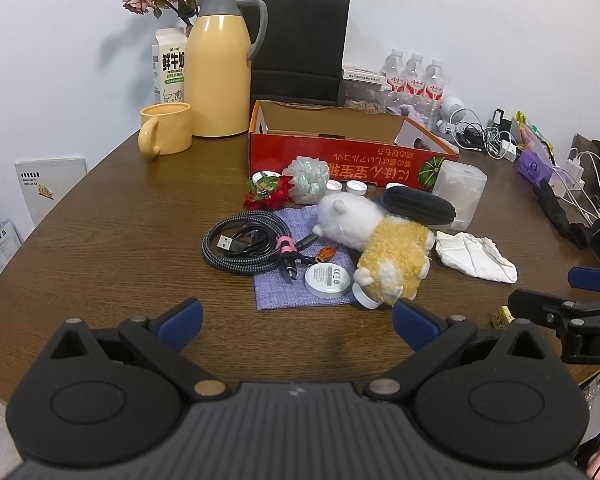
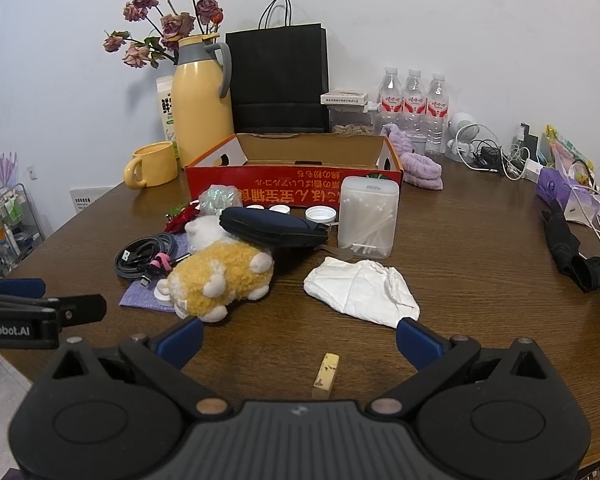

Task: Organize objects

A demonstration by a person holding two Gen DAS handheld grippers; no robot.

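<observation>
A: What lies ahead of the left tool (image 1: 296, 322)?

B: Its blue fingertips (image 1: 180, 322) stand wide apart, holding nothing, low over the wooden surface (image 1: 112, 240). Ahead to its left, a yellow mug (image 1: 165, 130) and a yellow thermos jug (image 1: 220, 64). Straight ahead, a coiled USB cable (image 1: 242, 246) on a purple cloth (image 1: 296, 280), beside a round white puck (image 1: 327, 279).

A: And further right?

B: A yellow-and-white plush toy (image 1: 380, 248) lies on the cloth's edge, a dark zip pouch (image 2: 274, 228) resting against it. Behind them sits the open red cardboard box (image 2: 292, 178).

A: The right tool (image 2: 298, 340)?

B: Also spread wide and empty. A small yellow block (image 2: 326, 374) lies between its fingers, a crumpled white tissue (image 2: 360, 286) just ahead, and a clear cotton-swab box (image 2: 367, 218) beyond that.
</observation>
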